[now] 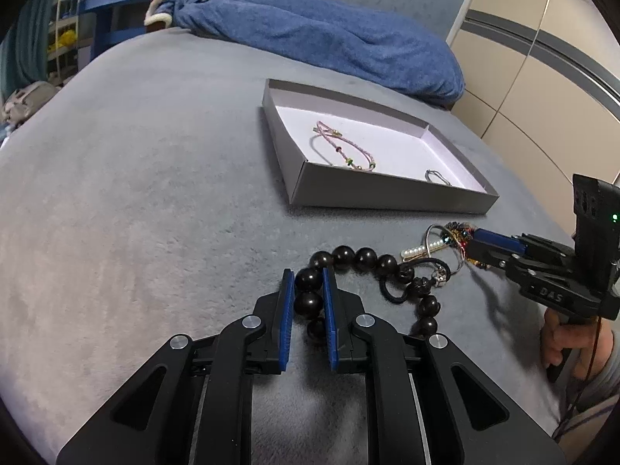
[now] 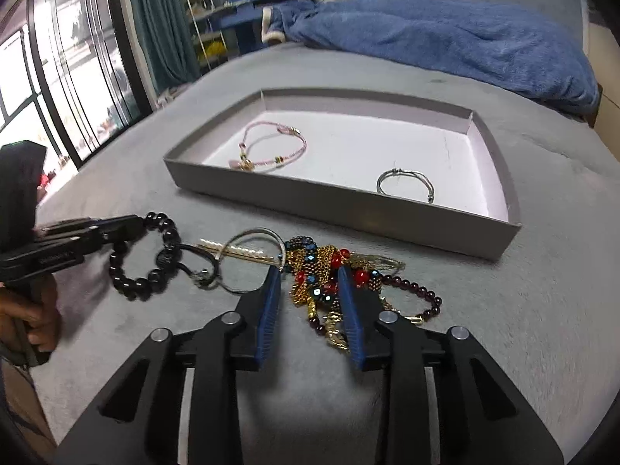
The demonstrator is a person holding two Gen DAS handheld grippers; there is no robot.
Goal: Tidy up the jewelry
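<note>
Left gripper (image 1: pixel 307 277) has its blue pads closed on the black bead bracelet (image 1: pixel 364 257), beads pinched between them. Right gripper (image 2: pixel 310 275) straddles the tangled heap of gold, red and blue beaded jewelry (image 2: pixel 329 271), jaws narrowed around it, though whether the pads truly bite is hard to say. Both lie on the grey bed just in front of the grey box (image 2: pixel 348 209), which already holds a pink cord bracelet (image 2: pixel 271 147) and a silver bangle (image 2: pixel 405 184). Lift slowly, pulling the bracelet away from the heap so nothing snags.

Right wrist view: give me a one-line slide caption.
Right gripper closes on the tangled bead pile while the left gripper grips the black bead bracelet before the box.
</note>
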